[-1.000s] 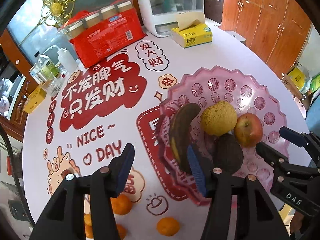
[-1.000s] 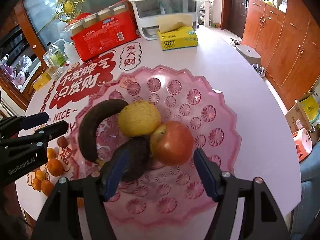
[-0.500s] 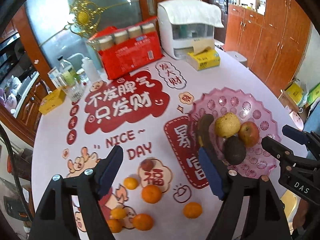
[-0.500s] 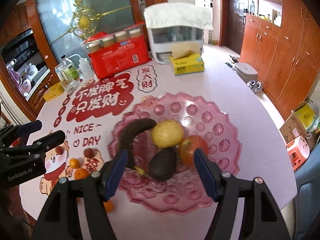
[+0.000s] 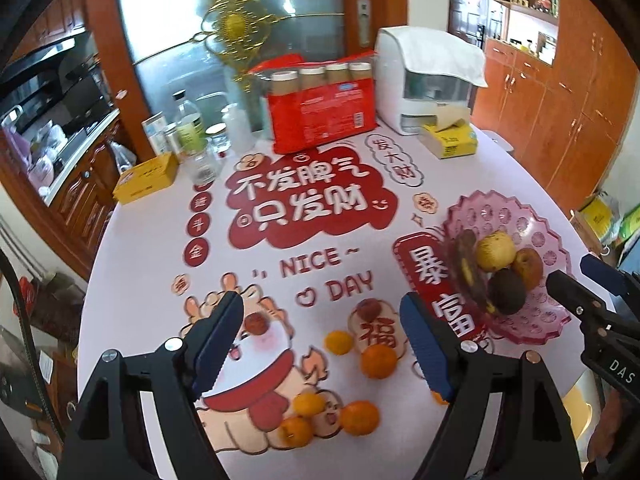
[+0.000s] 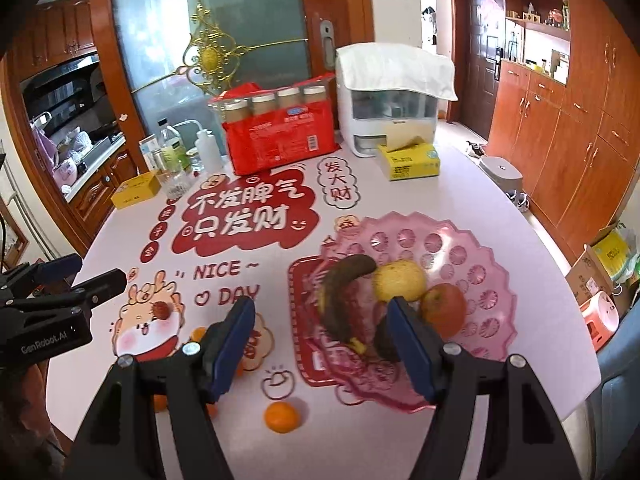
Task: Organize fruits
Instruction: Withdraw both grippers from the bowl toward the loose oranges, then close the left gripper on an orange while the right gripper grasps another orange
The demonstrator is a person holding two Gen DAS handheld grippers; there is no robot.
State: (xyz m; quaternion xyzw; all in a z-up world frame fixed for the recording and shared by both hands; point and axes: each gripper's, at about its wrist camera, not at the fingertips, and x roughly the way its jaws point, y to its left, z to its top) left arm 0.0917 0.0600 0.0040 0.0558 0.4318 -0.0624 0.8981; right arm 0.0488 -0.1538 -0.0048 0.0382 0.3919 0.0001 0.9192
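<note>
A pink scalloped plate [image 6: 480, 256] [image 5: 520, 216] holds a dark banana [image 6: 344, 280], a yellow pear [image 6: 400, 280], a red apple [image 6: 444, 308] and a dark avocado [image 6: 380, 340], partly behind a finger. Several mandarins [image 5: 378, 360] [image 6: 282, 416] and two small red fruits [image 5: 256, 324] lie on the printed tablecloth left of the plate. My left gripper [image 5: 320, 304] [image 6: 94, 270] hangs above the mandarins, its jaws opening with nothing between them. My right gripper [image 6: 320, 306] [image 5: 574, 272] stands open and holds nothing, above the plate's near left edge.
At the back of the table stand a red pack of bottles [image 5: 324, 116], a white appliance under a towel [image 5: 428, 84], a yellow tissue box [image 5: 452, 140], several bottles and jars [image 5: 192, 132] and a yellow box [image 5: 146, 178]. Wooden cabinets line the right wall.
Both grippers have drawn back and up from the plate, so more of the table and the mandarins show. The left jaws have spread wider. The fruit in the plate has not moved.
</note>
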